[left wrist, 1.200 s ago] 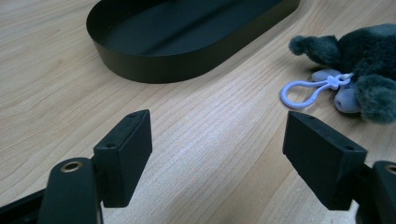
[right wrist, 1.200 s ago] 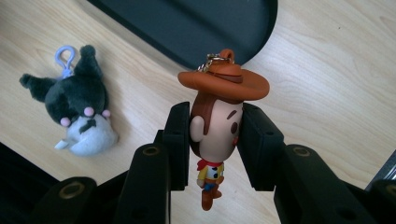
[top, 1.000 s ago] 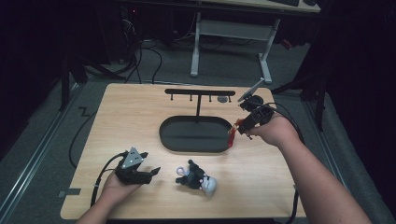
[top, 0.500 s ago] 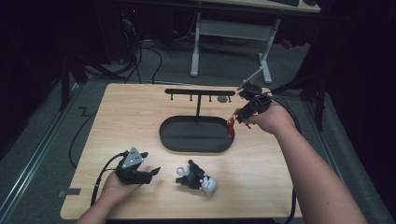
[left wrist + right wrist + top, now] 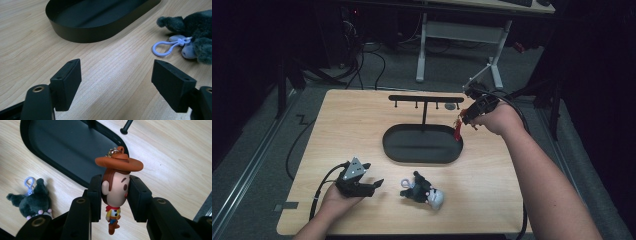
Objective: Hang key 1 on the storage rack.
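My right gripper is shut on the head of a small cowboy figure keychain with an orange hat and a metal ring on top. In the high view that gripper hovers over the right end of the black oval tray, near the black T-shaped hanger rack. A dark plush keychain with a lilac clip lies on the table in front of the tray. My left gripper rests on the table at the front left, open, its jaws pointing toward the plush with nothing between them.
The wooden table has edges all round, with dark floor and cables beyond. A white desk frame stands behind the table. A small grey thing lies under the rack's right end.
My right gripper has carried the cowboy figure up and toward the rack's right end. The left gripper and the plush have stayed put.
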